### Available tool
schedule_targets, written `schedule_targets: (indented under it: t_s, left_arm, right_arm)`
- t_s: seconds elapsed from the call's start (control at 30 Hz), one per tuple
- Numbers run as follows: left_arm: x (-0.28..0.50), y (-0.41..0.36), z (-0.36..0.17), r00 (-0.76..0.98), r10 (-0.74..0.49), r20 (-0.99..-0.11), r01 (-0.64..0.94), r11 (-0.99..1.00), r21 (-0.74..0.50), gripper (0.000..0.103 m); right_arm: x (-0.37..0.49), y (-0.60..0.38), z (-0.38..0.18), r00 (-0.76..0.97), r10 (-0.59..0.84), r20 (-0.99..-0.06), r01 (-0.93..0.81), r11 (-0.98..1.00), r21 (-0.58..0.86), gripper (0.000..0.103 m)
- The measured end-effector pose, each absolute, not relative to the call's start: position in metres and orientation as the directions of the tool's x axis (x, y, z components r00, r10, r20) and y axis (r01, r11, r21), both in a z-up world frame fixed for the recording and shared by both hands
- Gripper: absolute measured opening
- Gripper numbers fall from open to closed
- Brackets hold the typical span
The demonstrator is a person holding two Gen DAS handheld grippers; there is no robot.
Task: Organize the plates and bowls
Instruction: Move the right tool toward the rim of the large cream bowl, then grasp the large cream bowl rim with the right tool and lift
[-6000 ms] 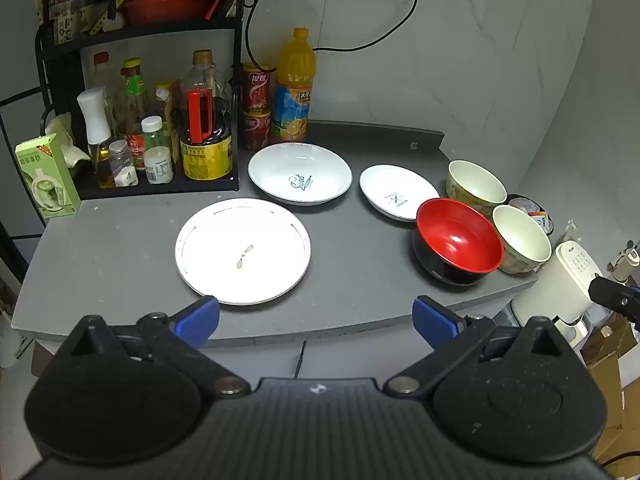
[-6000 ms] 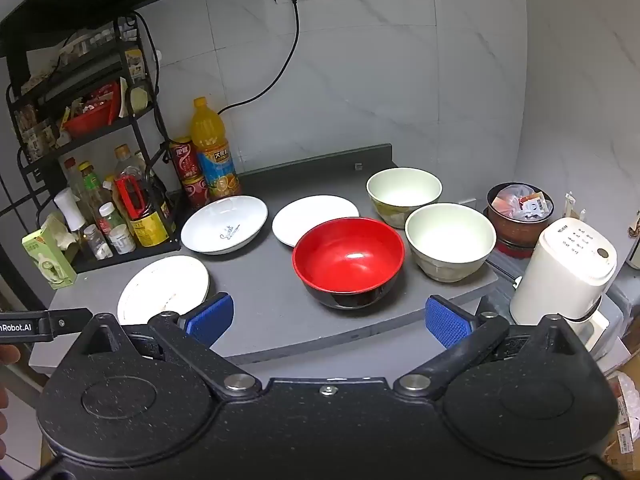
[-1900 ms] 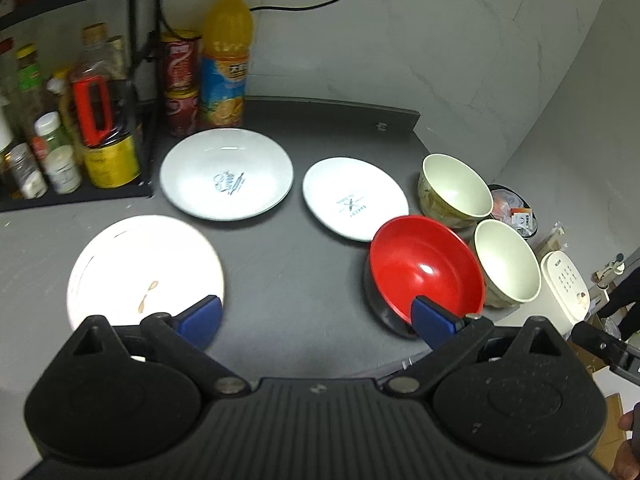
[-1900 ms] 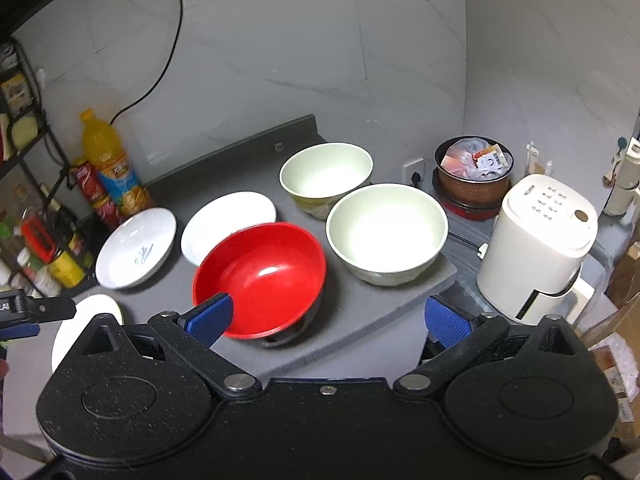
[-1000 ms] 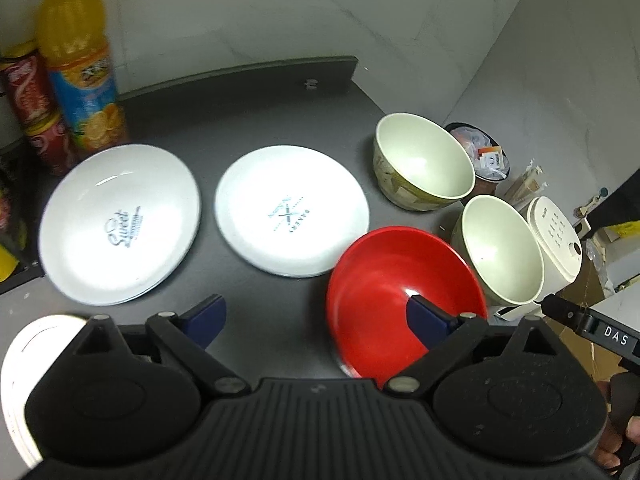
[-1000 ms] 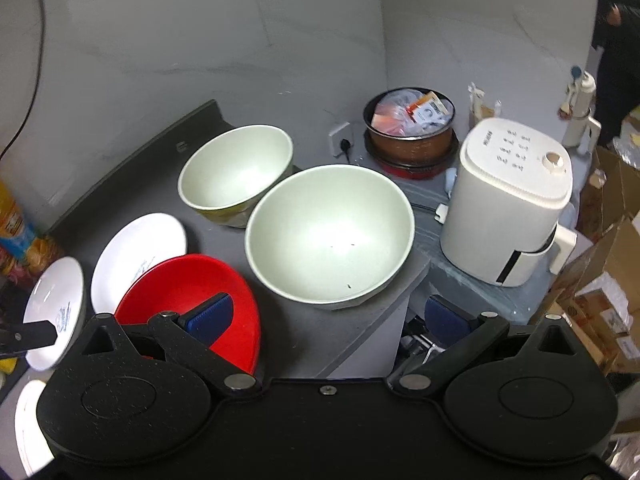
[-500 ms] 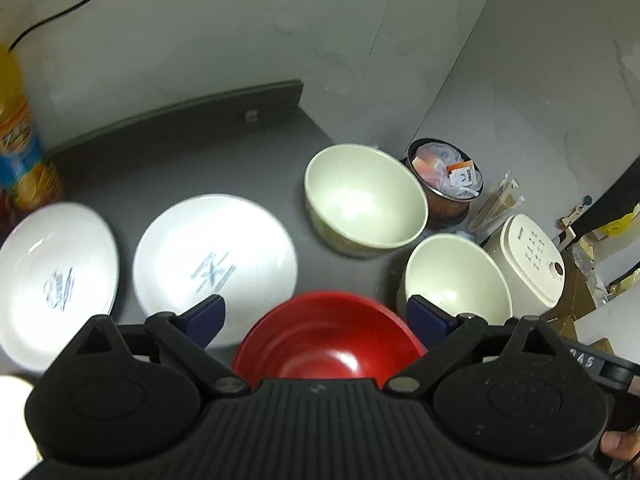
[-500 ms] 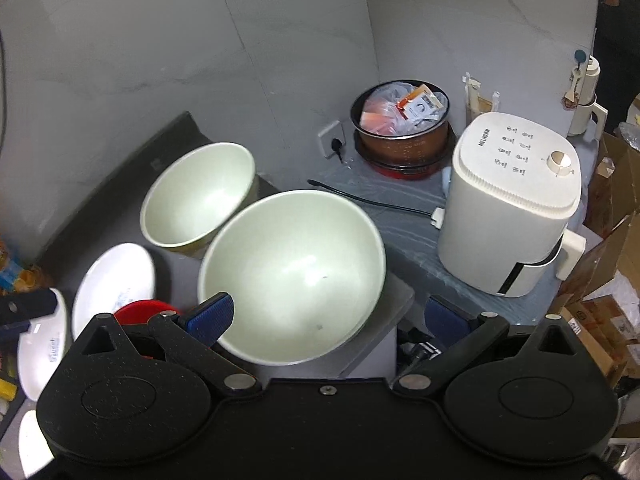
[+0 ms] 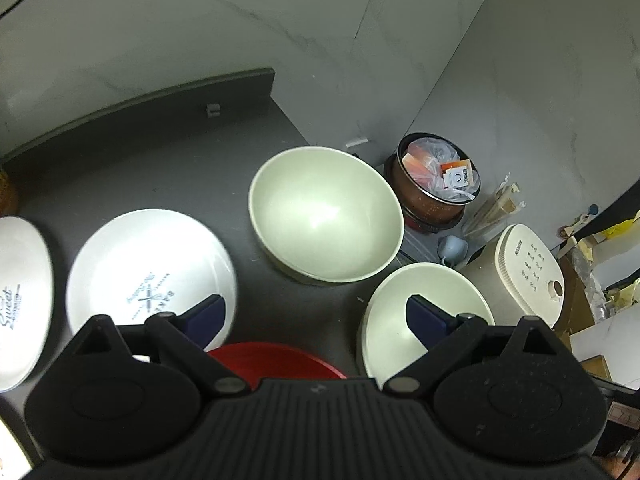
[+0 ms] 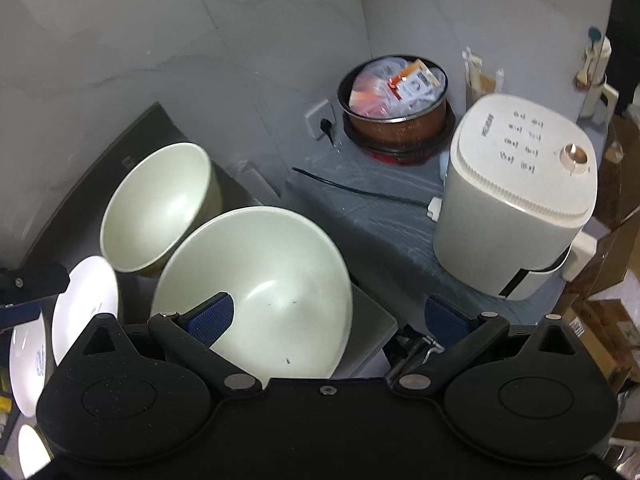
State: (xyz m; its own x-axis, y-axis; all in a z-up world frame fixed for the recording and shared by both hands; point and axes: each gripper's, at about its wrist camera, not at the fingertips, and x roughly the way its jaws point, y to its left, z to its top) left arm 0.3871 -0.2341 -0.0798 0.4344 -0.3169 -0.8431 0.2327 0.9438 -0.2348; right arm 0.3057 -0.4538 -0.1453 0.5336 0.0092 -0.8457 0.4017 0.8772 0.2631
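Both grippers have pushed in toward the right end of the grey countertop (image 9: 168, 160) compared with half a second ago, and the dishes fill more of each view. The left gripper (image 9: 316, 312) hangs with its blue fingers spread wide and nothing between them; its left pad overlaps the small white plate (image 9: 148, 276) and its right pad sits in front of the near cream bowl (image 9: 400, 320), while the red bowl (image 9: 276, 360), which showed half its inside before, is now only a sliver at the gripper's body. The far cream bowl (image 9: 324, 216) stands near the back right corner of the countertop, just beside the near one. At the left edge of the view lies the plate printed "Sweet" (image 9: 20, 300).

The right gripper (image 10: 328, 316) is also spread wide and empty. Its left pad lies over the inside of the near cream bowl (image 10: 260, 280), which sits at the front right corner of the countertop and looks larger than before; its right pad is out past the edge of the countertop. On the lower shelf beyond stand the white appliance (image 10: 516, 196) and a brown pot (image 10: 396, 92) of packets.
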Motion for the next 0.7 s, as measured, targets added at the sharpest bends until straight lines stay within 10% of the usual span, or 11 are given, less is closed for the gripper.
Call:
schedule_targets:
  t_s: [0.37,0.7]
  left_arm:
    - [0.409,-0.279,-0.110,0.339,-0.318,-0.885,0.273,0.934,-0.231,0.088]
    - [0.418,-0.298,-0.144,0.222,-0.301,-0.928,0.257,0.936,-0.242,0.044]
  right_arm:
    - [0.317,-0.481,-0.170,0.465,0.073,-0.882,0.425,0.856,0.295,0.069]
    - [0.320,-0.485,-0.185,0.429,0.163,-0.888,0.393,0.852,0.346,0.047]
